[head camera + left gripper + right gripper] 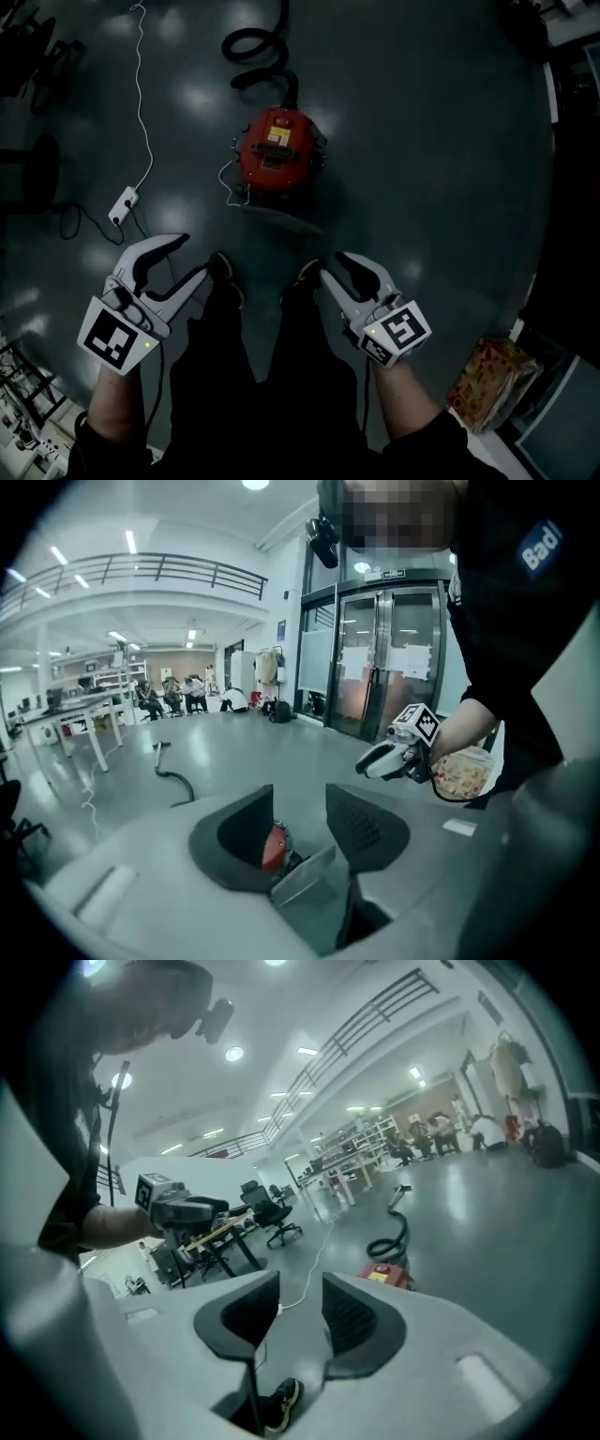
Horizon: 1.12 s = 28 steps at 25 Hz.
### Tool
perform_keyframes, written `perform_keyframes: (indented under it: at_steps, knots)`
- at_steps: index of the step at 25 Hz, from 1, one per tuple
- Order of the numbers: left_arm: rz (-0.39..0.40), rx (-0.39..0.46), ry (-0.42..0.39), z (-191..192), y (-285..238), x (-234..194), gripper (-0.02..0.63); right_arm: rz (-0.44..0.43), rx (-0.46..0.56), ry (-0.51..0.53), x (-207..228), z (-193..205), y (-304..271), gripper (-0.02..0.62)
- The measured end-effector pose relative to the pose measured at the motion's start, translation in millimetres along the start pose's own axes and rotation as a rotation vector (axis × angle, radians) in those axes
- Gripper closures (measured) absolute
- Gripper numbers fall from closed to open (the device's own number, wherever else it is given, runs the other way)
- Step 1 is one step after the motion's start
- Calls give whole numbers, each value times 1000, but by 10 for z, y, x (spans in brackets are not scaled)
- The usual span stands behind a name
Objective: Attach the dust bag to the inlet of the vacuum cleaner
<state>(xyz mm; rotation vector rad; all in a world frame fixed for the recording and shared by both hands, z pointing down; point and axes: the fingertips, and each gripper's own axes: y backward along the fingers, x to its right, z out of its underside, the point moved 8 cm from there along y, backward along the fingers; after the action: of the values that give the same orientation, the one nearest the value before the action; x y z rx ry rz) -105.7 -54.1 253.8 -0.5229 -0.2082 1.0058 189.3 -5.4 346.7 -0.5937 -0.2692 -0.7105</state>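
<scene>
The red vacuum cleaner [277, 150] stands on the dark floor ahead of my feet, its black hose [258, 47] curling off behind it. A flat grey piece [281, 217], possibly the dust bag, lies on the floor against its near side. My left gripper [187, 260] and right gripper [341, 270] are held up at waist height, well short of the vacuum, both open with nothing between the fingers. Through the left gripper's [298, 827] gap I see the vacuum [272, 847] and the grey piece [305, 878]. The right gripper [300, 1312] looks past the vacuum [389, 1276].
A white power strip [124, 204] with a thin white cable [145, 112] lies left of the vacuum. A patterned bag [487, 380] sits at the lower right by a wall edge. Office chairs [267, 1213] and desks stand further off; glass doors [384, 658] are behind.
</scene>
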Motion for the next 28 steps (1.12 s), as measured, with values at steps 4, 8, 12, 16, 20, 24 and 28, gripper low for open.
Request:
perform_keyframes:
  at_steps: [4,8,12,16,20,24,28]
  knots:
    - [-37,57,-57,-320,628,325,423,-65,-33,30,-653,-85,337,455]
    - [-19,93,-114,-384,1230,684,428,-28,10,58,-1394,-164,619,456]
    - [43,174,-112,-156,1772,1039,433,47,80,80,-2243,-185,813,456]
    - [114,223,-37,190,2320,1375,445,52,124,55,-3105,-55,935,456]
    - [159,286,36,277,2662,1720,466,23,180,98,-3702,-65,1158,460]
    - [175,356,0,-17,2888,2015,499,0,256,213,-4041,-194,1451,492]
    - [172,422,-15,-256,2970,2372,537,-50,326,304,-4228,-284,1794,524]
